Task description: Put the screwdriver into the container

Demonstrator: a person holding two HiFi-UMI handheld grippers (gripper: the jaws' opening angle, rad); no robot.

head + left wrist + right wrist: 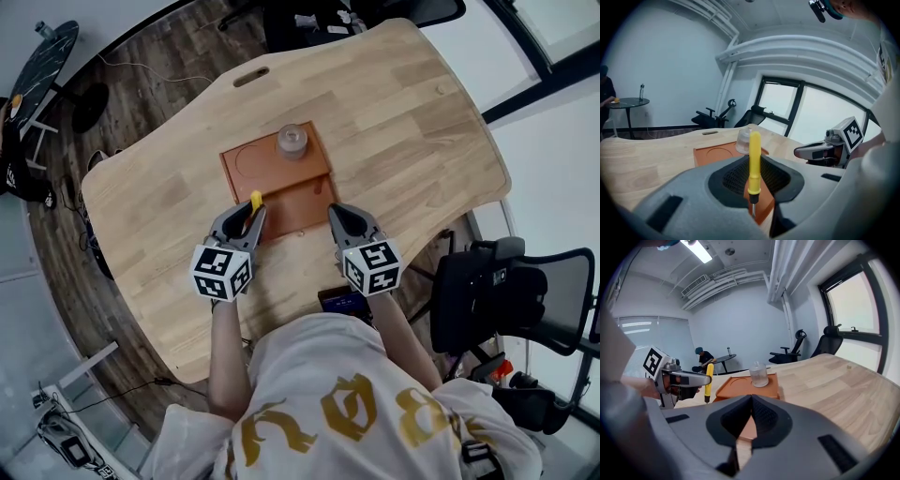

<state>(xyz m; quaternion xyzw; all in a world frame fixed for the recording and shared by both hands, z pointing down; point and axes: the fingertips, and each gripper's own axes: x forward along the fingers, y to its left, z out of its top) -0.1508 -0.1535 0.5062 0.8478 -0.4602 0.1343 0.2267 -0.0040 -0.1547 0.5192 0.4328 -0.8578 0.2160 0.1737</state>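
Observation:
My left gripper (pixel 254 210) is shut on a yellow-handled screwdriver (pixel 255 200), just over the near left corner of an orange tray (pixel 281 202). In the left gripper view the screwdriver (pixel 754 161) stands upright between the pads, metal tip pointing down. A clear round container (pixel 292 141) stands at the tray's far right corner, well beyond both grippers; it also shows in the left gripper view, container (pixel 744 141). My right gripper (pixel 334 212) hovers at the tray's near right corner, shut with nothing between its jaws. From the right gripper view, the screwdriver (pixel 708 380) and container (pixel 759 374) are both visible.
The tray lies mid-way across a curved wooden table (pixel 412 122) with a slot (pixel 251 76) near its far edge. A dark flat object (pixel 342 302) lies at the near edge. A black office chair (pixel 497 291) stands to the right. A person (pixel 703 358) sits at a distant round table.

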